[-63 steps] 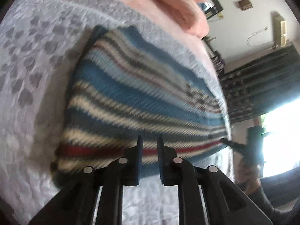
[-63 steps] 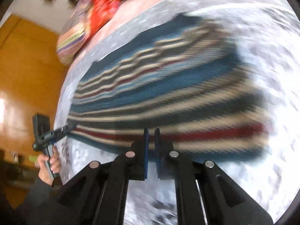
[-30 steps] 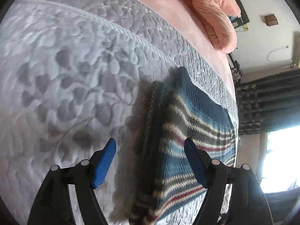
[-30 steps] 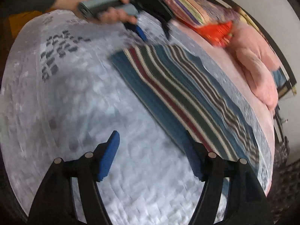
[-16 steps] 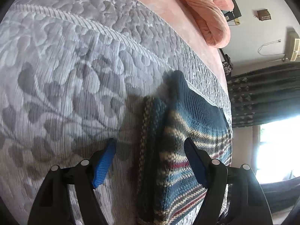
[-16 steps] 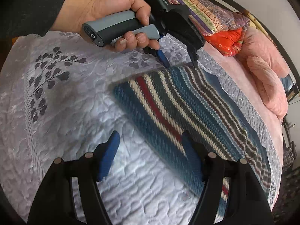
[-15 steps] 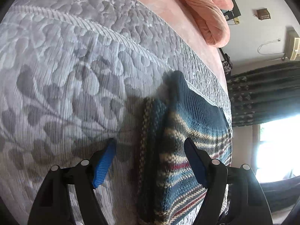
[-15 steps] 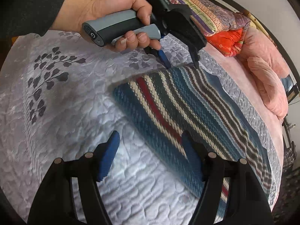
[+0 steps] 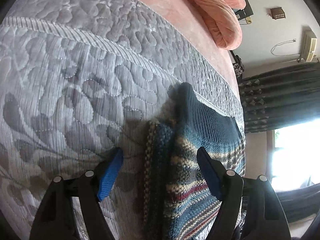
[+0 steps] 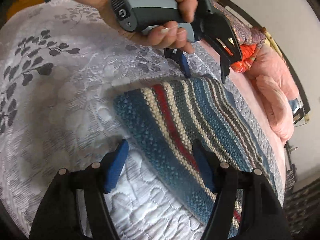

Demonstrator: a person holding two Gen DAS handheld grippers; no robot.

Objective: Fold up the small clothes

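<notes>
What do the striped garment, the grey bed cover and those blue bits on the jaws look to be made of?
Striped garment: a chunky knit, probably wool or acrylic yarn; separate stitches and a matte, fuzzy face show.
Grey bed cover: quilted woven cloth with a slight sheen; stitched leaf outlines puff up.
Blue pads: finely ribbed, matte, likely rubber or soft plastic, on glossy black hard-plastic arms.

Coarse knitted wool sweater [image 9: 192,160] lies on a quilted, faintly shiny cloth bedspread [image 9: 76,76].
</notes>
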